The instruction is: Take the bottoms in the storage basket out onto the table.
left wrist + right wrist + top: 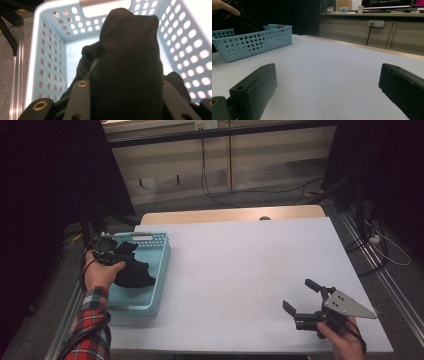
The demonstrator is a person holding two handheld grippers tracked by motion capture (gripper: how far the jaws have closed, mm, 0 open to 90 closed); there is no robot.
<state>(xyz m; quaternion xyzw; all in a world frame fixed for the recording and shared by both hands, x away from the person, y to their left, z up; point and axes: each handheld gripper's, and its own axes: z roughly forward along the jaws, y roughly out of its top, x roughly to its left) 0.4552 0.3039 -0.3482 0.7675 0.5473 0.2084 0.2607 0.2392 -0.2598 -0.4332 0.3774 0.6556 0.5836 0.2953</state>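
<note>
Right claw [300,298] spread over white table [240,270]; left claw [116,251] pinching black cloth [132,270] above blue basket [159,270]

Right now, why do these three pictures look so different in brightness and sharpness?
High view: the white table is evenly lit while the room's edges fall into darkness. Left gripper view: the black cloth sits so close that it blurs into a dark mass, and the blue basket glows washed out behind it. Right gripper view: the near jaws are soft, the basket sharper.
</note>
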